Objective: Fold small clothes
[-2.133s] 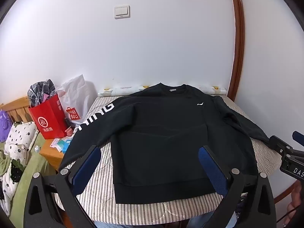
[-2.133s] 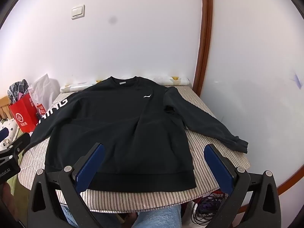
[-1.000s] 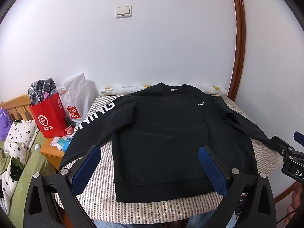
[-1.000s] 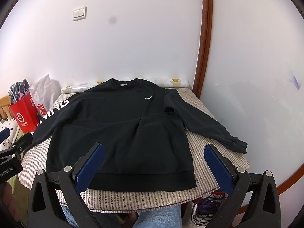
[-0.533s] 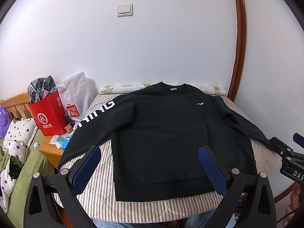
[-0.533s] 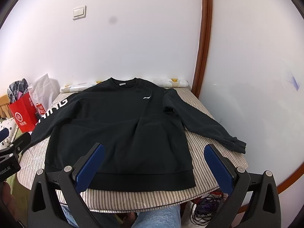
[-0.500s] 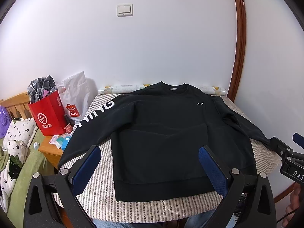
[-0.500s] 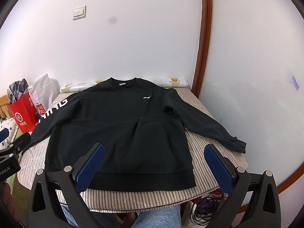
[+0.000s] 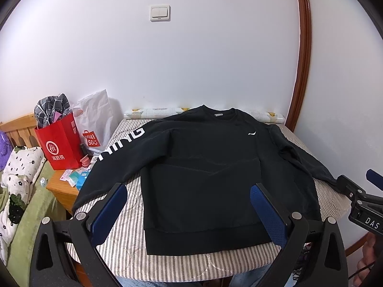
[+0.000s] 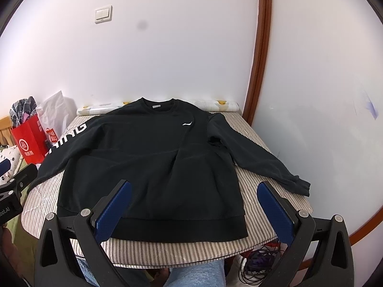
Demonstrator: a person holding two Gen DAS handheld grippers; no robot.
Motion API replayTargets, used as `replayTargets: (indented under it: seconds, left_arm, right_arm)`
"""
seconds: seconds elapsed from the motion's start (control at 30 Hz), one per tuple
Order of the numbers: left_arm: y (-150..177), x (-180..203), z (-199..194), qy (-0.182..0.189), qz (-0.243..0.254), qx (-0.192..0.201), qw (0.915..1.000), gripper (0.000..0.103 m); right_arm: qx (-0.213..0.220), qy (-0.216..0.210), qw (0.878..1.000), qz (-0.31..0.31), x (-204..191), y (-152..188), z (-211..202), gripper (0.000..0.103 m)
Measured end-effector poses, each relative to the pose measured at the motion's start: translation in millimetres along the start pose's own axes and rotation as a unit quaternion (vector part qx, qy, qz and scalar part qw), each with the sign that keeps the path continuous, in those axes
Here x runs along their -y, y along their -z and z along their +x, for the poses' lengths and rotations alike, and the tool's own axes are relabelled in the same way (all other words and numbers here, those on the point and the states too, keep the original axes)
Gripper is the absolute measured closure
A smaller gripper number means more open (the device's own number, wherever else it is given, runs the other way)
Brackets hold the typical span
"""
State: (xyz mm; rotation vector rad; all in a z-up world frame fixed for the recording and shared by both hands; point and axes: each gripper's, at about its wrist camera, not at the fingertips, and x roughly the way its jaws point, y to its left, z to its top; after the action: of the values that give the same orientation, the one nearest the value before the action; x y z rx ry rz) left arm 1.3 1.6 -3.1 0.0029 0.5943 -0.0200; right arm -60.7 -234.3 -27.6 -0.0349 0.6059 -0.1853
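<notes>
left gripper (image 9: 188,211) jaws wide apart, holding nothing | right gripper (image 10: 194,205) same, both short of the hem | one black sweatshirt (image 10: 153,157) flat on striped bed (image 10: 253,167); its lettered sleeve's cuff hidden | two bags (image 9: 62,143) beyond that sleeve

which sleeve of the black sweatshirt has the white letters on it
The sleeve on the left side of the sweatshirt, reaching toward the red bag. The other sleeve, on the right, is plain black.
</notes>
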Motion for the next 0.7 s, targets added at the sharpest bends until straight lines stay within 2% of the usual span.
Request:
replayTargets:
  seconds: [0.37, 0.7]
  left_arm:
    - [-7.5, -0.4, 9.7, 0.002, -0.013, -0.004, 0.9999, 0.000]
    - [-18.2, -19.1, 27.4, 0.025, -0.029, -0.015, 0.9992, 0.000]
  right_arm:
    - [-0.009, -0.006, 1.000, -0.010, -12.1, -10.6, 12.8, 0.000]
    - [-0.024, -0.005, 1.000, -0.009, -19.3, -22.5, 39.4, 0.000]
